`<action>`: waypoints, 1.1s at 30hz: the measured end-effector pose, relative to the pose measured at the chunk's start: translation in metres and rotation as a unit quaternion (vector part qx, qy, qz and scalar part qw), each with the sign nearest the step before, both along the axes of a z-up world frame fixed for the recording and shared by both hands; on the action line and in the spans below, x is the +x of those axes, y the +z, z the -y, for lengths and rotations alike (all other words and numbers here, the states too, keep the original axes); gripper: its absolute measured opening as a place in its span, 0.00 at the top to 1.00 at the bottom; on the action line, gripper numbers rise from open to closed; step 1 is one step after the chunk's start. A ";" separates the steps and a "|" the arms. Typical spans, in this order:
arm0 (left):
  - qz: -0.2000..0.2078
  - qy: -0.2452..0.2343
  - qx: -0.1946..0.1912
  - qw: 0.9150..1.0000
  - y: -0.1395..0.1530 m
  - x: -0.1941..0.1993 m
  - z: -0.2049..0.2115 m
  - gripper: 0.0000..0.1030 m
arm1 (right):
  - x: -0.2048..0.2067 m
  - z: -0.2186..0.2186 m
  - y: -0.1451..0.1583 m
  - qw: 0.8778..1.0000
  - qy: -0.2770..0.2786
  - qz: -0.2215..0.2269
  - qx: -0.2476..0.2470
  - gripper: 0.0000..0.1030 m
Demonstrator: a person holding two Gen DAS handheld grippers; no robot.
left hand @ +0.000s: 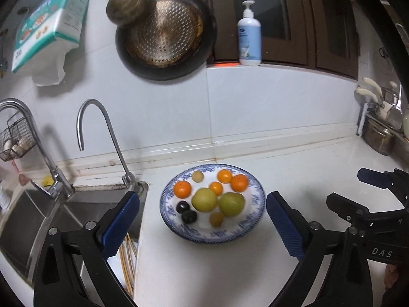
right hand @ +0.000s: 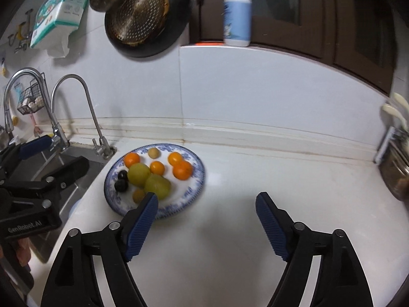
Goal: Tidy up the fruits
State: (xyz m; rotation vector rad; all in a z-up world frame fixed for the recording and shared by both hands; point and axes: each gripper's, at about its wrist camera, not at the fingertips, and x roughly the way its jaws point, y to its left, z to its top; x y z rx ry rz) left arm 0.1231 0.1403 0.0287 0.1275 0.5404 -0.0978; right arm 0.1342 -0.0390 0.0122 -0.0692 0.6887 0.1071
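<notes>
I see the blue-patterned plate (left hand: 251, 226) on the white worktop (left hand: 230, 268), just right of the sink (left hand: 30, 220). On it: four oranges (left hand: 182, 188), two green fruits (left hand: 204, 199) touching at the middle, two dark plums (left hand: 189, 216) on the left, two small tan fruits. My left gripper (left hand: 203, 223) has its jaws released, nothing between them. My right gripper (right hand: 205, 226) likewise has released, empty jaws, near side of the plate.
</notes>
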 end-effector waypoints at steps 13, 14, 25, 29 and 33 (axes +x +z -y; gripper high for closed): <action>0.019 -0.006 0.010 1.000 0.016 -0.105 0.043 0.00 | -0.105 0.047 0.024 1.000 -0.017 0.021 0.016 0.18; 0.021 -0.004 0.011 1.000 0.018 -0.114 0.045 0.00 | -0.112 0.050 0.026 0.999 -0.019 0.023 0.018 0.18; 0.037 -0.007 0.011 0.999 0.031 -0.174 0.065 0.00 | -0.179 0.071 0.044 0.998 -0.031 0.046 0.018 0.16; 0.043 -0.012 0.009 0.999 0.036 -0.190 0.071 0.00 | -0.198 0.076 0.050 0.998 -0.032 0.054 0.020 0.16; 0.050 -0.015 0.010 0.999 0.042 -0.206 0.076 0.00 | -0.212 0.081 0.055 0.998 -0.029 0.058 0.023 0.15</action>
